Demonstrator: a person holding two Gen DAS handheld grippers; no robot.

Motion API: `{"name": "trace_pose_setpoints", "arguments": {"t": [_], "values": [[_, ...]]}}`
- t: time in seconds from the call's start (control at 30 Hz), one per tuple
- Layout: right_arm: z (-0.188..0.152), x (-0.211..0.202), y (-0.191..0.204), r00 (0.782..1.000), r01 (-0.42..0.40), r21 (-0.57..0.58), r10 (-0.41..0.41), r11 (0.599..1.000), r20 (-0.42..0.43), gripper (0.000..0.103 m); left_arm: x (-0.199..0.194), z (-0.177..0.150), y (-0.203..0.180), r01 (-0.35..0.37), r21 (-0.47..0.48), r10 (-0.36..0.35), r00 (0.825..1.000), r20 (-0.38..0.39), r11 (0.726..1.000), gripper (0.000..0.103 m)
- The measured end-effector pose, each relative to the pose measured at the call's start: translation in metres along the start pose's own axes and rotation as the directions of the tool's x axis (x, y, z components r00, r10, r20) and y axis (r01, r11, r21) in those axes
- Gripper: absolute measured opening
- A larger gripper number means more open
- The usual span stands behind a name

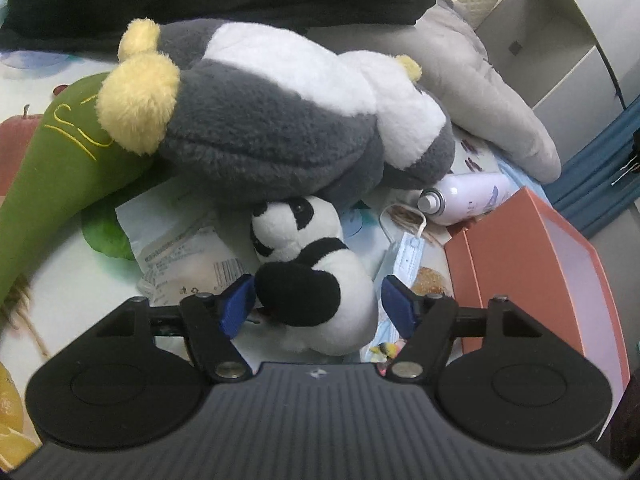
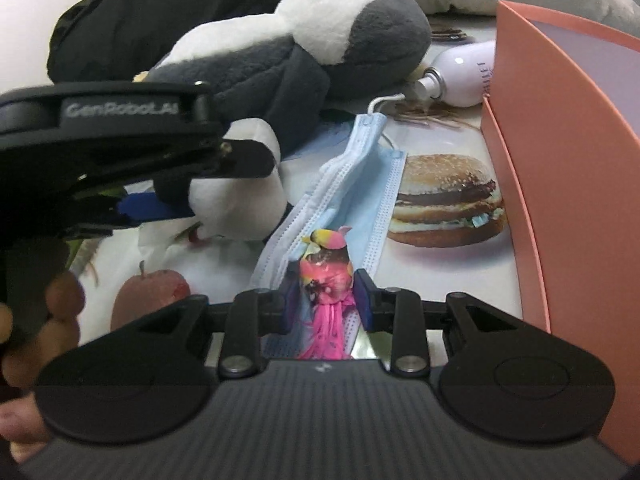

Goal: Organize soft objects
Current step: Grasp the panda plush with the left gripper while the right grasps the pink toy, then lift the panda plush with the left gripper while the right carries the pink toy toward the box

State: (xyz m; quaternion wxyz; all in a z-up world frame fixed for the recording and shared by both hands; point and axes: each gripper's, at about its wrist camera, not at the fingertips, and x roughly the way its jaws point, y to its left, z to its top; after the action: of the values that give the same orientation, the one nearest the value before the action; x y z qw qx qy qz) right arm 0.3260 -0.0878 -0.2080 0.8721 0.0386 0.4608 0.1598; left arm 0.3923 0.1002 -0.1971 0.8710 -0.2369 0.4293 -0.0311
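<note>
Between the spread pads of our left hand-held gripper point(image 1: 316, 304) sits the panda plush point(image 1: 316, 276), straddled, not pinched. Closing, we may snag the big grey penguin plush point(image 1: 272, 120) leaning on it. Our right hand-held gripper point(image 2: 325, 300) clamps a small pink toy point(image 2: 326, 280) over the face mask point(image 2: 344, 184), which could lift too. We read "GenRobot.AI".

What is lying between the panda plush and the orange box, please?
A blue face mask lies on the printed cloth between the panda plush and the orange box, clearest in the right wrist view.
</note>
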Motion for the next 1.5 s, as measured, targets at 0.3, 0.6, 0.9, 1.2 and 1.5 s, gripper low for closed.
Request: {"name": "trace_pose_setpoints", "arguments": {"t": [0.3, 0.6, 0.9, 1.2, 1.5], "values": [[-0.003, -0.032, 0.007, 0.998, 0.037, -0.017, -0.036, 0.999, 0.049, 0.031, -0.028, -0.017, -0.001, 0.017, 0.037, -0.017, 1.0, 0.007, 0.999, 0.056], [-0.049, -0.09, 0.011, 0.994, 0.057, 0.009, -0.058, 0.998, 0.095, 0.031, -0.094, -0.078, 0.0, -0.005, 0.089, 0.0, 0.998, 0.06, 0.996, 0.056], [-0.098, -0.14, 0.018, 0.995, 0.026, 0.043, -0.03, 0.999, 0.096, 0.031, -0.157, -0.137, 0.0, -0.02, 0.145, 0.01, 0.997, 0.074, 0.989, 0.056], [-0.118, -0.175, 0.03, 0.993, 0.012, 0.014, -0.014, 1.0, 0.115, 0.031, -0.191, -0.165, -0.011, -0.004, 0.182, -0.009, 0.997, 0.075, 0.983, 0.056], [-0.103, -0.216, 0.023, 0.982, -0.001, 0.015, -0.002, 1.0, 0.189, 0.031, -0.221, -0.153, -0.048, 0.031, 0.236, -0.056, 0.993, 0.102, 0.971, 0.056]]}}
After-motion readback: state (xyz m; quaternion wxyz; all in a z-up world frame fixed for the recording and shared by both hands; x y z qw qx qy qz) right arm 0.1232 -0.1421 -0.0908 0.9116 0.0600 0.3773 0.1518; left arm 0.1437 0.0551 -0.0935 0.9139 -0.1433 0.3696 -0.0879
